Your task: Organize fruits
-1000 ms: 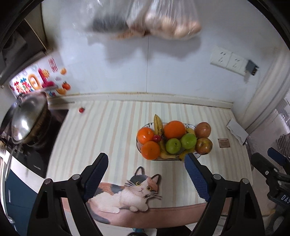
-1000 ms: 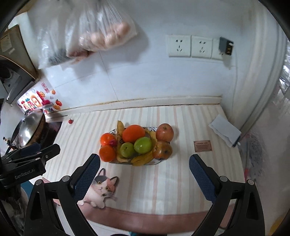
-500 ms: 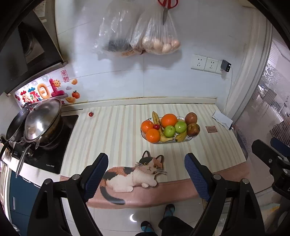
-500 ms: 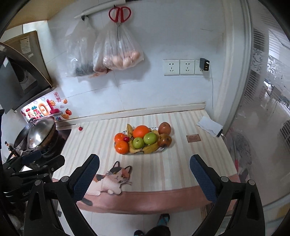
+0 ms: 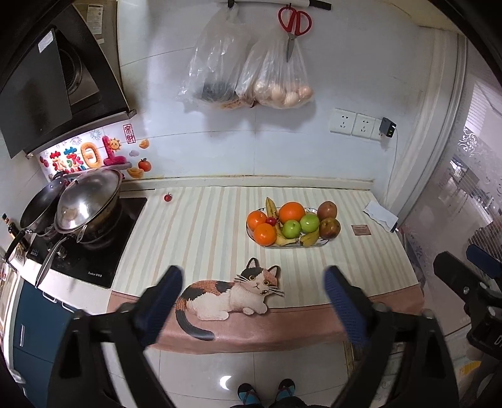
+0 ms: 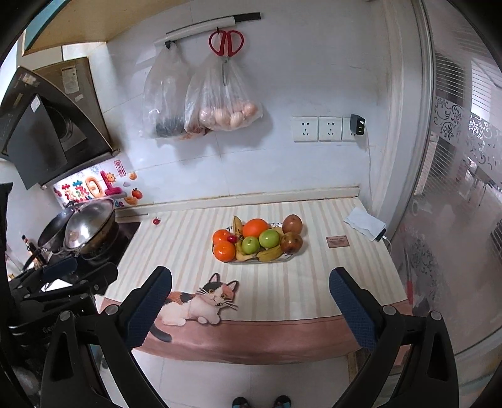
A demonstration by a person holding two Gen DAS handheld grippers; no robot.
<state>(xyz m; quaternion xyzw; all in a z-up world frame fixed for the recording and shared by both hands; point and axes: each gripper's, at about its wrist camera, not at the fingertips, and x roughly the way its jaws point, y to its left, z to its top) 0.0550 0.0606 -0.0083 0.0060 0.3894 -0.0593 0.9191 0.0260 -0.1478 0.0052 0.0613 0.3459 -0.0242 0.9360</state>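
A glass fruit dish stands on the striped counter mat, piled with oranges, green apples, red-brown apples, bananas and a small red fruit. A lone cherry tomato lies near the stove. My left gripper is open and empty, well back from the counter's front edge. My right gripper is open and empty, also back from the counter.
A wok with lid sits on a black cooktop at left. A cat picture marks the mat's front. A small card and folded cloth lie right. Bags and scissors hang on the wall.
Both grippers have pulled back and up from the counter, so the fruit dish looks smaller and farther. The floor and the person's feet now show. Both stay open.
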